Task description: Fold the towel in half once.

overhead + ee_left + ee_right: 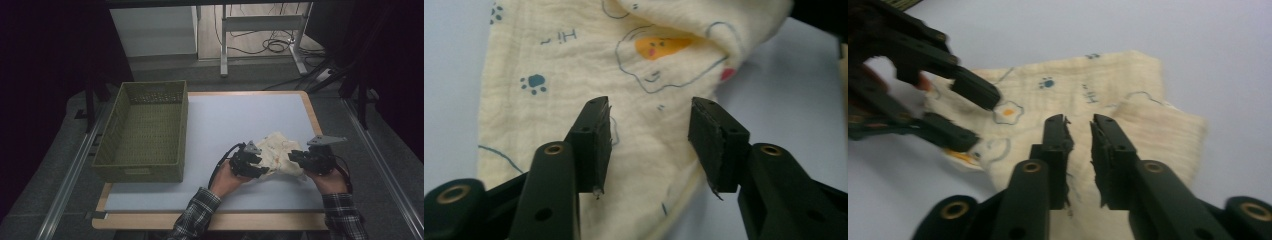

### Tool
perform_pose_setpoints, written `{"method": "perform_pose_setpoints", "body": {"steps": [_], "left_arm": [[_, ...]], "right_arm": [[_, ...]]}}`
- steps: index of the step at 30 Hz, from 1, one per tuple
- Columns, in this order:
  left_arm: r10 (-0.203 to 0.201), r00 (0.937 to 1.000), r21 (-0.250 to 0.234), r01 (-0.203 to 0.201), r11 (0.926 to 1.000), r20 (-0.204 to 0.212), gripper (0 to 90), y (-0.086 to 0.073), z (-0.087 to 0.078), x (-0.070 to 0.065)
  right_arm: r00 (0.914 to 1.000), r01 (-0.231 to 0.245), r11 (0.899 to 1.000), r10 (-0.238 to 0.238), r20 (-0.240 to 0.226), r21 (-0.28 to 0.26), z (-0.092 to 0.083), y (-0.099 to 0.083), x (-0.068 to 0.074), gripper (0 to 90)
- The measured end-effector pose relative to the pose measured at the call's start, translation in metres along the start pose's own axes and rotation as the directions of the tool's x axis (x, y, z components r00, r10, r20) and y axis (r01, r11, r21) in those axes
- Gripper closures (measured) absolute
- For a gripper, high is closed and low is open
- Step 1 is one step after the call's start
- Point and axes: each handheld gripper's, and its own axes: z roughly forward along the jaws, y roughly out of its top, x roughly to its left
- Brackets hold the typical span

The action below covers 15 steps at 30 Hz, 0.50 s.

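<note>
This looks like a lab or test room set up for recording, not a home. The bench (210, 205) is a wooden-edged top covered by a plain pale mat (240, 115), and metal rails (70, 175) run along both of its sides over grey carpet-like flooring. Dark curtains (45, 60) close in the left and right, leaving the work area lit from above. Behind the bench stands the metal frame of a height-adjustable desk (260, 30), with loose black cables (275, 46) coiled on the light floor beneath it and a white cabinet or panel (155, 30) beside it. A green woven basket (142, 132) sits on the mat.
</note>
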Motion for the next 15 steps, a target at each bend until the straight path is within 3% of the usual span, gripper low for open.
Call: {"method": "perform_pose_setpoints", "body": {"steps": [4, 9, 10, 12, 15], "left_arm": [[0.015, 0.9991, 0.020, -0.016, 0.9997, 0.039, 41.8, -0.008, -0.004, -0.004], [0.032, 0.9994, 0.065, -0.033, 0.9973, 0.015, 42.8, -0.017, 0.000, -0.005], [0.051, 0.9987, 0.061, -0.051, 0.9968, -0.001, 45.1, -0.019, 0.000, -0.005], [0.056, 0.9977, 0.066, -0.054, 0.9964, -0.037, 53.9, -0.019, -0.001, -0.006], [0.050, 0.9979, 0.079, -0.047, 0.9958, -0.041, 76.1, -0.019, -0.002, -0.004]], "right_arm": [[0.9998, -0.019, 1.000, 0.019, 0.010, -0.006, -0.010, -0.005, -0.006, 63.7], [0.9989, -0.016, 1.000, 0.017, -0.044, 0.016, -0.012, -0.011, 0.001, 51.4], [0.9986, -0.006, 1.000, 0.007, -0.052, 0.027, -0.010, -0.013, 0.004, 51.2], [0.9983, 0.003, 0.998, 0.000, -0.059, 0.056, -0.002, -0.018, 0.008, 52.7], [0.9988, 0.025, 0.992, -0.019, -0.046, 0.124, 0.010, -0.025, 0.011, 78.0]]}}
